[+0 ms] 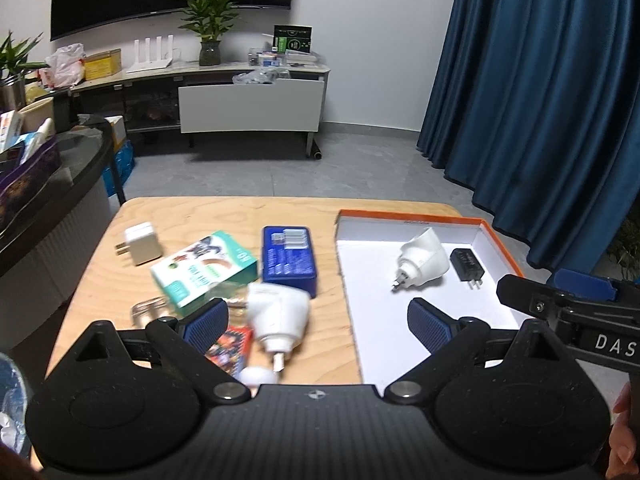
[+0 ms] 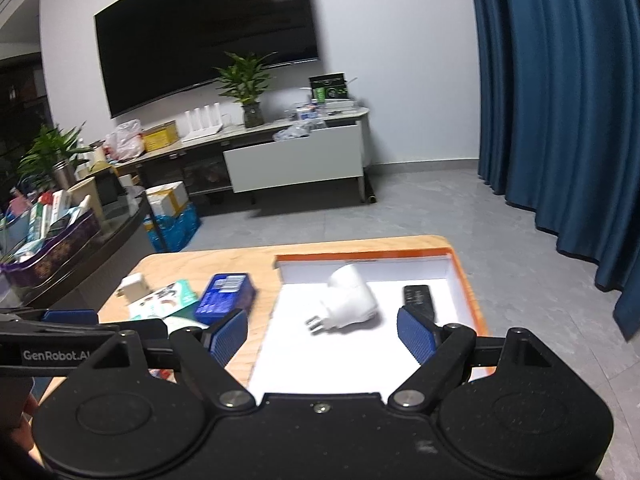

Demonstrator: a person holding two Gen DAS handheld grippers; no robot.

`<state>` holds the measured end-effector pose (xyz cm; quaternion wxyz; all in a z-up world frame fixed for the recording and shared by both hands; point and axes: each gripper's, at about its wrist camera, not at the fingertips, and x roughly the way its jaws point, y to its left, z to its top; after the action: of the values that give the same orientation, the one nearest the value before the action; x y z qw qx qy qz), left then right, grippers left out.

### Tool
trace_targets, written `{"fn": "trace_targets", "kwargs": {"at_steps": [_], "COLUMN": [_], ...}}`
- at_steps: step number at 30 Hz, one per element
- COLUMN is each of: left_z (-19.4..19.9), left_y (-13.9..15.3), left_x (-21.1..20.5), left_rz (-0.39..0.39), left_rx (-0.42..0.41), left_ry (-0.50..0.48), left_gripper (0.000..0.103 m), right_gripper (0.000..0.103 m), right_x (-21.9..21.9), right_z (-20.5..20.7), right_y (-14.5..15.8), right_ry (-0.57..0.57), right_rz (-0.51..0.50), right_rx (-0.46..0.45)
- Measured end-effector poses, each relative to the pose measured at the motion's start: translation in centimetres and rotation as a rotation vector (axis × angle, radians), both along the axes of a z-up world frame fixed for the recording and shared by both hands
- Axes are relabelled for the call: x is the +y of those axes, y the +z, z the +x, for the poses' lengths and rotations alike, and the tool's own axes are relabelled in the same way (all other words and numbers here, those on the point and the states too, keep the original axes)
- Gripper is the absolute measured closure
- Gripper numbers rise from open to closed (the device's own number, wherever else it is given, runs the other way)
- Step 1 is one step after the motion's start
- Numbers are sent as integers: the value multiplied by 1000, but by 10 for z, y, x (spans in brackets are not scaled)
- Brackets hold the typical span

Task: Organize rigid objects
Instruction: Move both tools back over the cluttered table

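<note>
An orange-rimmed white tray [image 1: 496, 236] on the wooden table's right holds a white plug adapter [image 1: 420, 258] and a black charger [image 1: 466, 265]. Left of the tray lie a blue box [image 1: 289, 259], a green-and-white box [image 1: 204, 270], a small white charger [image 1: 140, 243] and a white plug [image 1: 278, 316]. My left gripper [image 1: 318, 322] is open and empty, above the white plug and the tray's left edge. My right gripper [image 2: 322, 336] is open and empty above the tray [image 2: 464, 276], with the white adapter [image 2: 348, 298] between its fingers' line of sight.
A colourful packet [image 1: 230, 348] and a clear item [image 1: 148, 308] lie near the table's front left. A dark counter [image 1: 48, 184] with boxes stands at the left. A TV cabinet [image 1: 248, 100] is at the back, blue curtains [image 1: 532, 80] at the right.
</note>
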<state>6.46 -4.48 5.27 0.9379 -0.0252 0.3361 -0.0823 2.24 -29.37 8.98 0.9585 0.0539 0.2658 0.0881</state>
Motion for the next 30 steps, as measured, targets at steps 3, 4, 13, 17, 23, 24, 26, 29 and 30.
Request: {"fn": "trace_targets", "kwargs": {"at_steps": [3,4,13,17,23,24,26,29,30], "left_z": [-10,-13,-39,-44,-46,-46,-47,-50,-51], "left_y": [-1,-2,-15,-20,-32,-36,-45,-60,-64], "left_x": [15,19,58,74,95,99,103,103,100], "left_rz": [-3,-1,13,12,-1,-2,1,7,18], "left_rx": [-4,-4,12,19,47,54,74,106,113], "left_ry": [18,23,84,117,158,163,168,143,130], "left_gripper": [4,4,4,4,4,4,4,4,4], "right_gripper": [6,6,6,6,6,6,6,6,6], "right_x": [12,16,48,57,66,67,68,70,69], "right_z": [-5,-7,-23,-29,-36,-37,-38,-37,-37], "right_y": [-2,-2,-15,-20,-28,-29,-31,-35,-36], "right_ry": [25,33,95,116,151,156,161,169,172], "right_rz": [6,5,-16,-25,-34,-37,-39,-23,-17], "right_rx": [12,15,36,42,59,60,62,75,79]}}
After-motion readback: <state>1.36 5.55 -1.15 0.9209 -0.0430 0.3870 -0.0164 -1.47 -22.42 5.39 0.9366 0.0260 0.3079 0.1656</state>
